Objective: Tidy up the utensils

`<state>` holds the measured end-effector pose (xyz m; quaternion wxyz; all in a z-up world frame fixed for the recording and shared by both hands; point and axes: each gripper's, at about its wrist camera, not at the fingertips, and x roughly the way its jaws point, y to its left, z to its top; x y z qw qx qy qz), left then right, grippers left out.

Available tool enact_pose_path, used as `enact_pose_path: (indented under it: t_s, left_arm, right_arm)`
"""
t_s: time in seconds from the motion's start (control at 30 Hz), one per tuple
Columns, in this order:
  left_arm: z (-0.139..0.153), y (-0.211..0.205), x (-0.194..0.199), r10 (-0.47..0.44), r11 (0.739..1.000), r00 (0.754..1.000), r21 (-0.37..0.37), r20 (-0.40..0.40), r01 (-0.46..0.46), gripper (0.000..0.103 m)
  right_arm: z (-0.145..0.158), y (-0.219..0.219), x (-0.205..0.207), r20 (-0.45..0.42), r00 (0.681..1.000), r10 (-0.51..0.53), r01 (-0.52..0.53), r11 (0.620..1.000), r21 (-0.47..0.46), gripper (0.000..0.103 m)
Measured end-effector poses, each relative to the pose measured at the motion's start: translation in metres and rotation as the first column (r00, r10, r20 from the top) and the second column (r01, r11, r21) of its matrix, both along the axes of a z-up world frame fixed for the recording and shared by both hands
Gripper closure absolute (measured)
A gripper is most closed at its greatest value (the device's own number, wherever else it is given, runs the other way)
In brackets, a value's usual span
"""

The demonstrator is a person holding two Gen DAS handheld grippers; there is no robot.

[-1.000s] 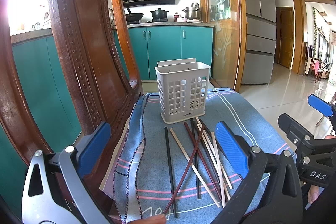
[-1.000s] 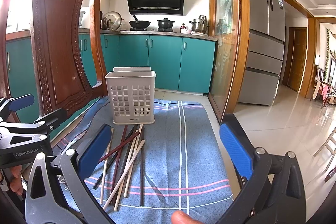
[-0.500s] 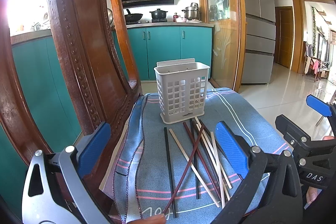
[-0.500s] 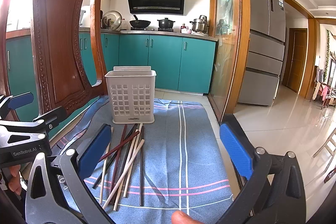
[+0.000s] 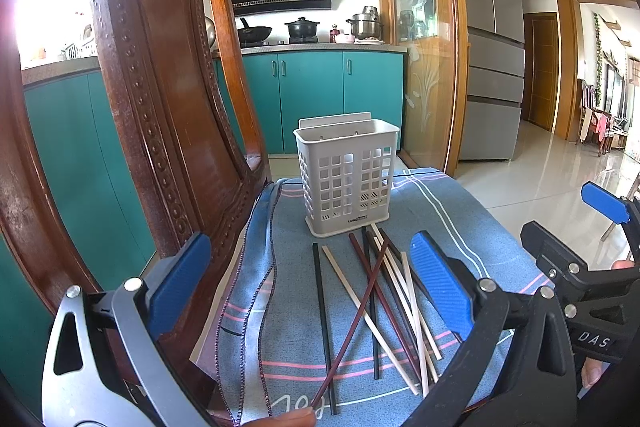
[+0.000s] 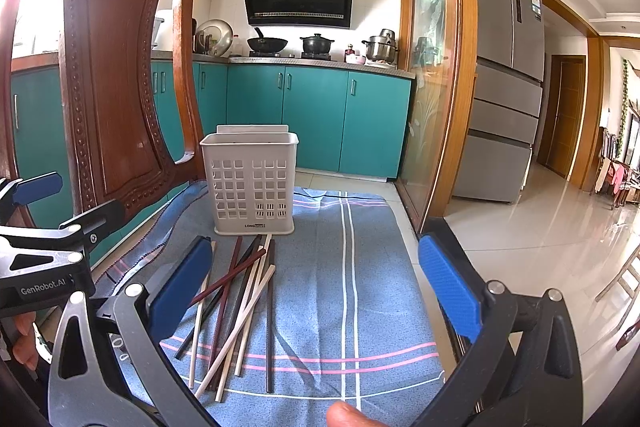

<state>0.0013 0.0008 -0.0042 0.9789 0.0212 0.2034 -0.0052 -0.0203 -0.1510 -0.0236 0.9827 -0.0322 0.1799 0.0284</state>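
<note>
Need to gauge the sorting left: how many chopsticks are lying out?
8, by my count: the chopsticks all lie in one crossed pile on the blue cloth, just in front of the white basket. Overlaps or the tool fingers may hide another.

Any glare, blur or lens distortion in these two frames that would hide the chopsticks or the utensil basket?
Left wrist view: blown-out window glare at far left, fisheye bowing the chair back; chopsticks and white utensil basket sharp. Right wrist view: floor glare at right, edges curved; chopsticks and basket evenly lit, in focus.
</note>
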Motion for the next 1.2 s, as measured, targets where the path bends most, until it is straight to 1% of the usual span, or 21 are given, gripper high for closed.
enact_pose_path:
  t_s: [0.4,0.53,0.57,0.6,0.67,0.7,0.73,0.8,0.83,0.87,0.9,0.93,0.97,1.0,1.03,1.07,1.1,1.13,1.17,1.2]
  left_arm:
    - [0.000,-0.001,0.000,0.001,1.000,1.000,0.000,-0.001,-0.001,0.003]
    - [-0.001,-0.004,0.002,0.000,1.000,1.000,0.004,-0.020,0.000,0.003]
    - [-0.003,-0.005,0.004,0.002,1.000,0.999,0.010,-0.035,-0.002,0.003]
    - [-0.007,-0.006,0.009,0.010,1.000,0.997,0.028,-0.074,-0.008,0.003]
    - [-0.014,-0.008,0.017,0.016,0.999,0.992,0.046,-0.129,-0.010,0.003]
    - [-0.019,-0.009,0.023,0.020,0.999,0.986,0.053,-0.164,-0.011,0.003]
    - [-0.021,-0.008,0.026,0.019,0.998,0.982,0.055,-0.188,-0.009,0.003]
    - [-0.026,-0.008,0.031,0.016,0.999,0.973,0.052,-0.229,-0.004,0.003]
    - [-0.030,-0.008,0.033,0.017,0.999,0.970,0.051,-0.243,-0.005,0.003]
    - [-0.032,-0.008,0.035,0.009,0.999,0.965,0.046,-0.264,0.003,0.003]
    - [-0.034,-0.008,0.036,0.005,0.999,0.961,0.041,-0.277,0.006,0.003]
    - [-0.036,-0.007,0.037,0.001,1.000,0.955,0.029,-0.297,0.008,0.004]
    - [-0.038,-0.005,0.039,-0.007,1.000,0.950,0.012,-0.311,0.011,0.006]
    - [-0.039,-0.002,0.042,-0.019,1.000,0.943,-0.016,-0.332,0.014,0.019]
    - [-0.040,0.001,0.046,-0.032,0.999,0.936,-0.045,-0.350,0.018,0.042]
    - [-0.039,0.005,0.052,-0.060,0.996,0.924,-0.086,-0.378,0.029,0.049]
    - [-0.038,0.007,0.058,-0.081,0.993,0.913,-0.109,-0.400,0.040,0.057]
    - [-0.036,0.008,0.066,-0.105,0.990,0.898,-0.132,-0.427,0.053,0.067]
    - [-0.035,0.009,0.075,-0.126,0.986,0.885,-0.154,-0.448,0.063,0.068]
    - [-0.032,0.011,0.089,-0.147,0.982,0.867,-0.177,-0.476,0.070,0.069]
  right_arm:
    - [0.000,0.000,0.000,-0.002,1.000,0.002,-0.002,1.000,0.000,0.002]
    - [-0.002,0.001,0.006,-0.019,0.999,-0.027,0.026,0.999,-0.021,0.002]
    - [-0.006,0.002,0.011,-0.039,0.997,-0.062,0.059,0.997,-0.056,0.002]
    - [-0.009,0.004,0.016,-0.056,0.994,-0.093,0.087,0.992,-0.094,0.002]
    - [-0.020,0.006,0.027,-0.101,0.981,-0.167,0.145,0.970,-0.195,0.002]
    - [-0.027,0.007,0.034,-0.135,0.973,-0.186,0.152,0.961,-0.229,0.002]
    - [-0.032,0.006,0.038,-0.162,0.968,-0.189,0.147,0.959,-0.243,0.003]
    - [-0.041,0.005,0.045,-0.198,0.958,-0.207,0.148,0.950,-0.274,0.007]
    - [-0.046,0.004,0.048,-0.221,0.951,-0.214,0.147,0.948,-0.283,0.013]
    - [-0.053,0.002,0.054,-0.265,0.942,-0.205,0.128,0.952,-0.278,0.026]
    - [-0.058,0.001,0.058,-0.299,0.933,-0.202,0.122,0.956,-0.267,0.036]
    - [-0.062,-0.001,0.062,-0.333,0.921,-0.200,0.120,0.961,-0.248,0.057]
    - [-0.067,-0.005,0.066,-0.367,0.910,-0.194,0.121,0.970,-0.212,0.071]
    - [-0.069,-0.012,0.073,-0.419,0.891,-0.171,0.119,0.982,-0.147,0.077]
    - [-0.068,-0.013,0.077,-0.457,0.878,-0.145,0.111,0.989,-0.100,0.080]
    - [-0.068,-0.016,0.085,-0.490,0.864,-0.117,0.101,0.993,-0.059,0.080]
    - [-0.064,-0.015,0.098,-0.528,0.846,-0.079,0.078,0.997,-0.025,0.080]
    - [-0.062,-0.011,0.105,-0.551,0.833,-0.050,0.053,0.999,-0.011,0.080]
    - [-0.059,-0.007,0.116,-0.578,0.816,-0.006,0.018,1.000,0.014,0.080]
    - [-0.057,0.001,0.132,-0.607,0.793,0.052,-0.025,0.998,0.052,0.080]
